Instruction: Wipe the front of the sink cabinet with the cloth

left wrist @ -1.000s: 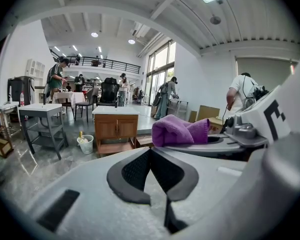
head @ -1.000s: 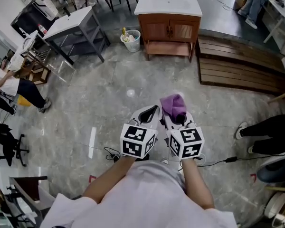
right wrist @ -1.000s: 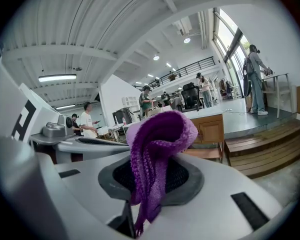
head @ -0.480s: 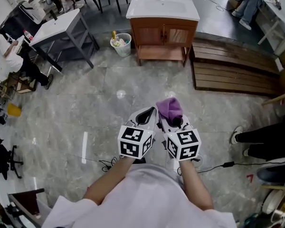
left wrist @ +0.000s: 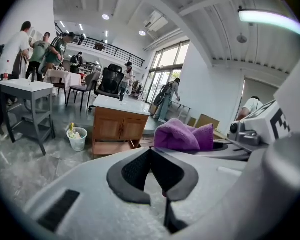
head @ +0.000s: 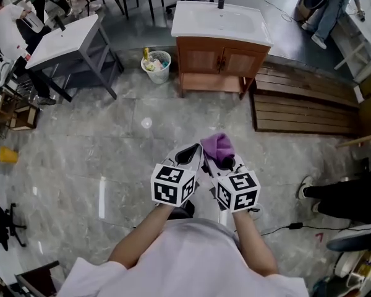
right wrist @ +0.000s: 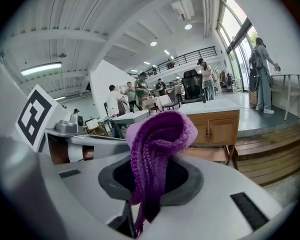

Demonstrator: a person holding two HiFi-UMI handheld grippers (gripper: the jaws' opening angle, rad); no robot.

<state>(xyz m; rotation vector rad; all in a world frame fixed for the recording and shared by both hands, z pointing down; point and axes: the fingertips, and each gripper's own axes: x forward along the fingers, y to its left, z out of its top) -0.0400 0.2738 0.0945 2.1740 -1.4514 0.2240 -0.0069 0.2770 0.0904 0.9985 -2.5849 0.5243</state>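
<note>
Purple cloth [head: 217,145] clamped in right tongs [head: 225,161]; left tongs [head: 188,156] closed, empty; sink cabinet [head: 219,59] well ahead.

tool [right wrist: 151,183] clamps purple cloth [right wrist: 160,134] (bunched), cabinet [right wrist: 217,126] beyond

The person carrying the tools is walking toward the sink cabinet [head: 221,53]. It stands nearer and larger than a second ago, and the waste bin [head: 155,65] beside it is closer too. A bystander's legs [head: 343,198] slip back on the right. The left tool [head: 188,155] and the right tool [head: 219,161] with its cloth [head: 217,145] seem slightly higher, though that may be head tilt.
</note>
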